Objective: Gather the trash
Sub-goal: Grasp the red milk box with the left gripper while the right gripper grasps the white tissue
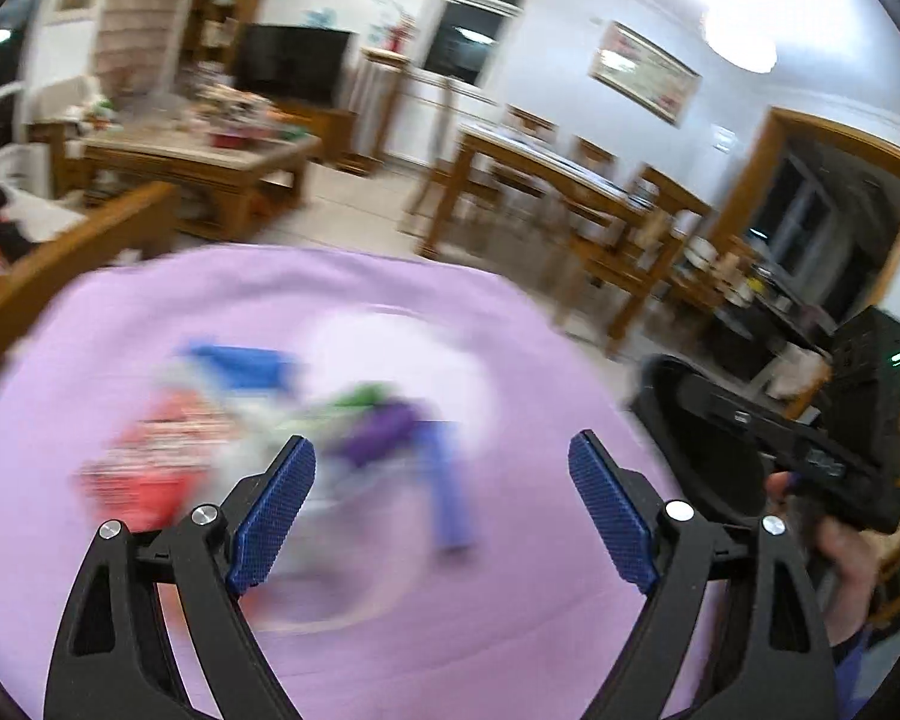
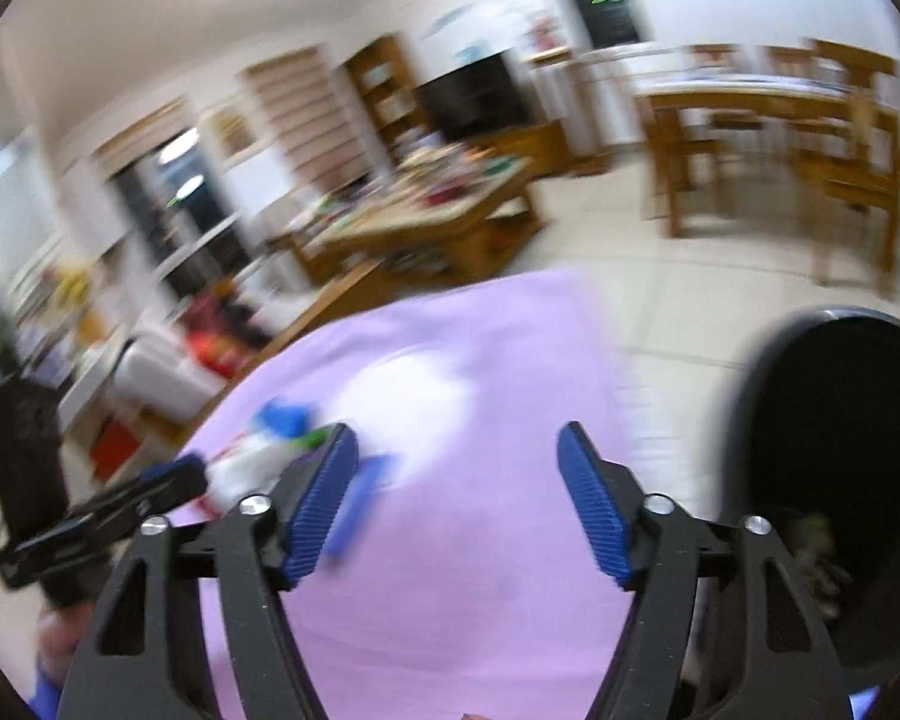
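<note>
A blurred pile of trash lies on the lilac tablecloth (image 1: 390, 630): a red wrapper (image 1: 156, 456), a blue piece (image 1: 240, 363), a green and purple wrapper (image 1: 378, 420) and a lilac strip (image 1: 450, 492). My left gripper (image 1: 444, 492) hovers open just short of the pile, nothing between its blue pads. My right gripper (image 2: 456, 480) is open and empty too, over bare cloth (image 2: 450, 600), with the pile (image 2: 258, 462) to its left. A black bin (image 2: 840, 450) stands off the table's right edge, with some scraps (image 2: 816, 546) inside it.
A hand (image 1: 840, 546) holds the right tool beside the bin (image 1: 690, 450). Beyond the table are a wooden bench arm (image 1: 72, 252), a cluttered coffee table (image 1: 210, 150), and a dining table with chairs (image 1: 570, 180). Tiled floor lies between them.
</note>
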`<action>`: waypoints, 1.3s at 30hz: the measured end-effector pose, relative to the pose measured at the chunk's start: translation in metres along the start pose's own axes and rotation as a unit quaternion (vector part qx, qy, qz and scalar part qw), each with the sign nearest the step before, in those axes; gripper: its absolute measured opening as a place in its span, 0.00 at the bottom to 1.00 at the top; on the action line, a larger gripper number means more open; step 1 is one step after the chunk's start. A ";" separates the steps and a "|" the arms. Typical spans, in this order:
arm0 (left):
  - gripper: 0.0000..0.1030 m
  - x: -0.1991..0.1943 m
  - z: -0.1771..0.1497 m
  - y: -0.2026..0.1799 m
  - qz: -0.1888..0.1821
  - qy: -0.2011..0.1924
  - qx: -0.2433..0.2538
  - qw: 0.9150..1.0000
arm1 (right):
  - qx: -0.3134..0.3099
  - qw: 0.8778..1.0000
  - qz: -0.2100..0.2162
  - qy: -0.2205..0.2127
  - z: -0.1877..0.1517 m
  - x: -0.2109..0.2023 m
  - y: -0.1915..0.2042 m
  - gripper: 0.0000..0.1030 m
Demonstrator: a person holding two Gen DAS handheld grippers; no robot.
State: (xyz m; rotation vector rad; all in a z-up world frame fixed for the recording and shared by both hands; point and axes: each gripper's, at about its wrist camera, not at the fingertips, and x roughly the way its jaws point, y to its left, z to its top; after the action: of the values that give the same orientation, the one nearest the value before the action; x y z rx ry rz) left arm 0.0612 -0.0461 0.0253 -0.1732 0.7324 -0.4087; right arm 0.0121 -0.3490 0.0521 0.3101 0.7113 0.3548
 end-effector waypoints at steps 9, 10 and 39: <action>0.82 0.001 -0.021 0.092 0.088 0.062 0.057 0.993 | -0.184 0.971 0.061 0.141 -0.008 0.117 0.162 0.86; 0.81 0.004 -0.022 0.094 0.092 0.071 0.074 0.990 | -0.204 0.966 0.055 0.151 -0.013 0.125 0.168 0.86; 0.48 0.031 -0.007 0.099 0.045 0.085 0.057 0.994 | -0.144 0.987 0.076 0.015 0.027 0.045 0.125 0.06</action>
State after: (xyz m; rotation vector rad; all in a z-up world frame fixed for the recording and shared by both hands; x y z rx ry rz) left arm 0.1069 0.0310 -0.0278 0.0029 0.8784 -0.3810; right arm 0.0364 -0.2221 0.0949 0.0841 0.6576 0.6018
